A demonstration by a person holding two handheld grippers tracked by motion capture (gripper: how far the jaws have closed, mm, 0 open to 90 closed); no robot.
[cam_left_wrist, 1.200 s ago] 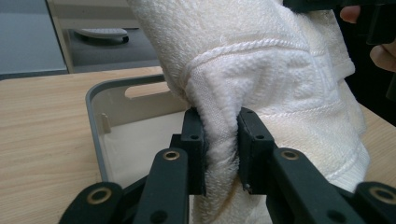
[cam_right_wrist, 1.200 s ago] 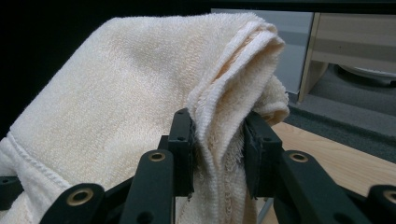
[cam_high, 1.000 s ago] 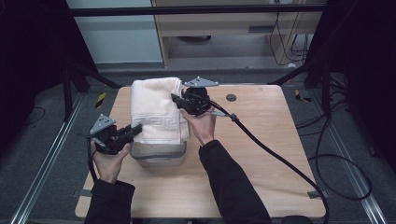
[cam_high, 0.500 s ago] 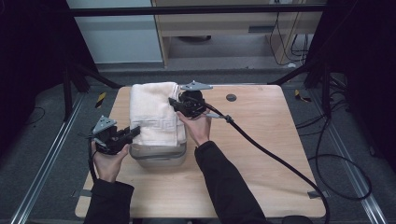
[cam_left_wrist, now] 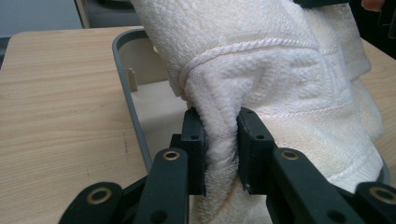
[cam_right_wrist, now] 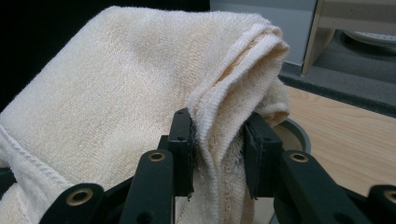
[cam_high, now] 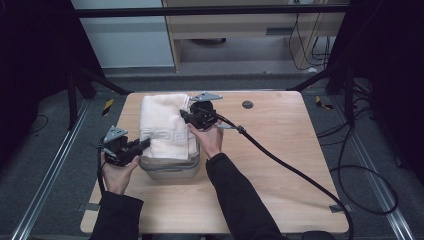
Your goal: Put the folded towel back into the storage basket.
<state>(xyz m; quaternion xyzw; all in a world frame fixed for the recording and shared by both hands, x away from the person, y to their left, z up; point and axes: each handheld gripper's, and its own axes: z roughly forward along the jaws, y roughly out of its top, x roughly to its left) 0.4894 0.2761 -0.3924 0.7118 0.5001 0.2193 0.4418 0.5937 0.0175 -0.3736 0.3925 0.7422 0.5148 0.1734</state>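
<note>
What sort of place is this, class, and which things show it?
Probably a lab or workshop set up for recording: a wooden table on a grey floor, metal rails beside it, and loose cables trailing past.

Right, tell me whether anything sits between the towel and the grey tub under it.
Nothing visible does. The left gripper and right gripper are each shut on a fold of the cream towel, which hangs over the grey tub. In the left gripper view, the visible part of the tub's inside looks bare.
</note>
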